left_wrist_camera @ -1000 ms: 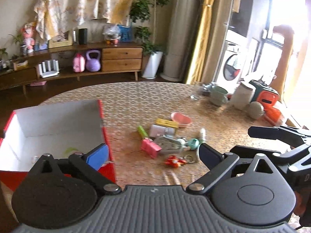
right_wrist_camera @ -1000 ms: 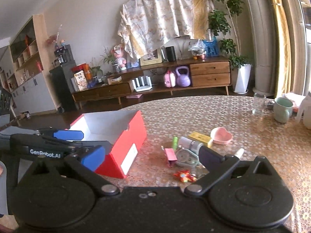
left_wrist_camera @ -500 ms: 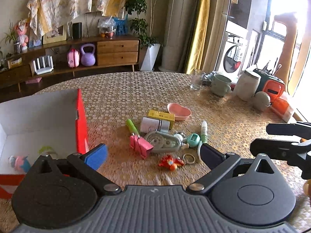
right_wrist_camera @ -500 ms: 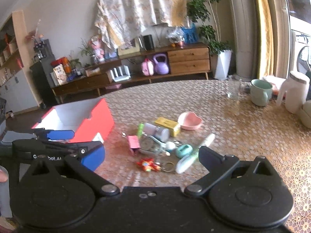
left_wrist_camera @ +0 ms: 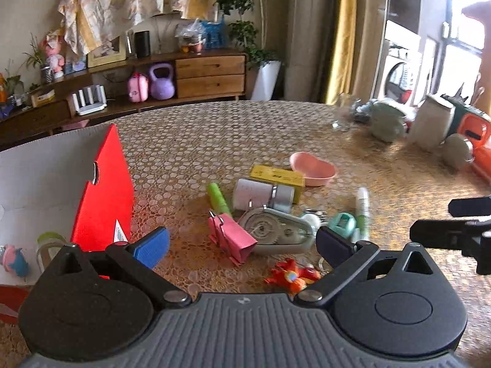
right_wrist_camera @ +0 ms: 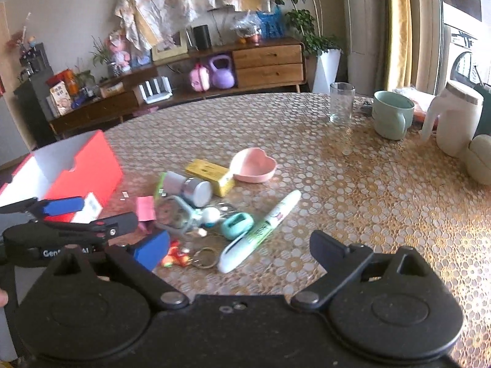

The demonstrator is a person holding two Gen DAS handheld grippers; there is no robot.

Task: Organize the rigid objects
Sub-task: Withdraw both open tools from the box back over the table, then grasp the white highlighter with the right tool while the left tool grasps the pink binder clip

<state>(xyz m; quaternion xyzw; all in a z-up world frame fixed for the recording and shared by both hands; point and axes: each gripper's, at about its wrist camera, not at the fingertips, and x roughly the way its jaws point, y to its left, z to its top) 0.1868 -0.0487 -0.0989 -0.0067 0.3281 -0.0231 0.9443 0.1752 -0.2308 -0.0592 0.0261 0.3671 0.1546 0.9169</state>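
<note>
Clutter sits in a loose heap near the middle of the worktop (right_wrist_camera: 353,184), and we see it from both sides at once. Our left gripper (left_wrist_camera: 242,243) hangs above the heap with its jaws spread wide and nothing between them; beneath it lie a pink binder clip (left_wrist_camera: 231,239), a correction tape dispenser (left_wrist_camera: 276,231) and a small red and orange toy (left_wrist_camera: 291,276) with a key ring. Our right gripper (right_wrist_camera: 239,247) has its jaws wide too, though they have just been closing a little, and they grip nothing; a white and green pen (right_wrist_camera: 260,230) lies on the worktop just ahead of them, beside a teal tag (right_wrist_camera: 237,224). Farther back we find a silver-capped cylinder (right_wrist_camera: 187,185), a yellow box (right_wrist_camera: 211,174) and a pink heart-shaped dish (right_wrist_camera: 253,165) touching that box. The red box (left_wrist_camera: 102,190) stands open to the left of the heap, with a small figure (left_wrist_camera: 13,260) and a roll of tape (left_wrist_camera: 50,242) inside.
</note>
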